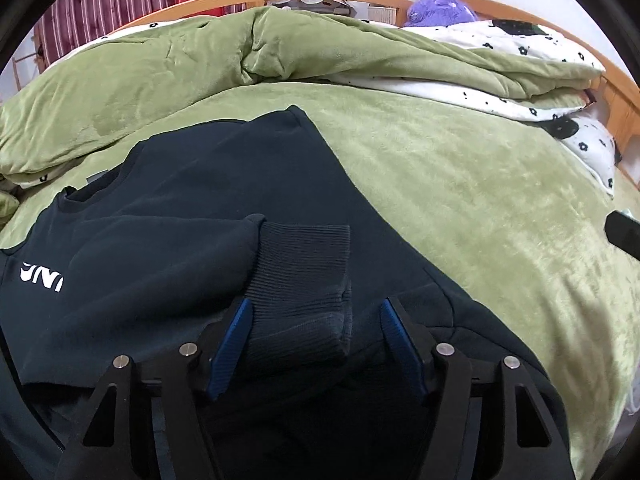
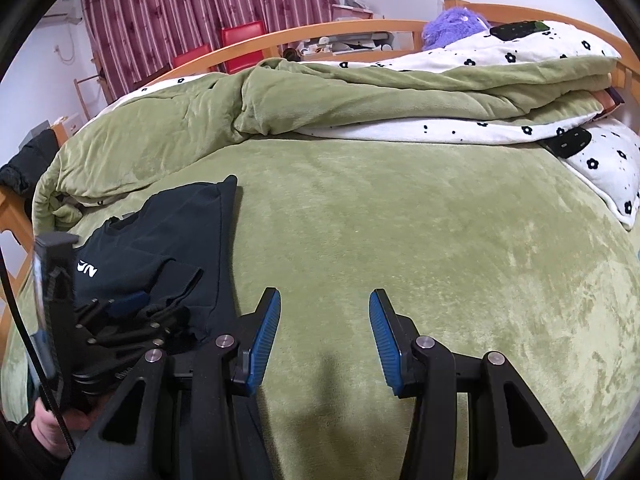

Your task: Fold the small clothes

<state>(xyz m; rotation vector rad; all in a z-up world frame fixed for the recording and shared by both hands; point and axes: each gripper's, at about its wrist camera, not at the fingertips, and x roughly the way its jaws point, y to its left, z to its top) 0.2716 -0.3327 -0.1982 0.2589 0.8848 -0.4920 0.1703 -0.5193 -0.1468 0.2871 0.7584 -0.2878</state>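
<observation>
A dark navy sweatshirt (image 1: 192, 208) with a white logo lies on the green bed cover (image 1: 460, 184). One sleeve is folded across its body, ending in a ribbed cuff (image 1: 300, 280). My left gripper (image 1: 316, 312) is open, its blue pads on either side of the cuff, not closed on it. In the right wrist view the sweatshirt (image 2: 172, 240) lies at the left with the left gripper (image 2: 132, 304) over it. My right gripper (image 2: 324, 300) is open and empty above the bare green cover (image 2: 400, 220), to the right of the sweatshirt.
A folded green and white flowered quilt (image 1: 280, 48) is piled along the far side of the bed. A purple plush toy (image 2: 452, 26) sits by the wooden bed frame (image 2: 360, 26). Red striped curtains (image 2: 200, 8) hang behind. A flowered pillow (image 2: 600, 168) lies at the right.
</observation>
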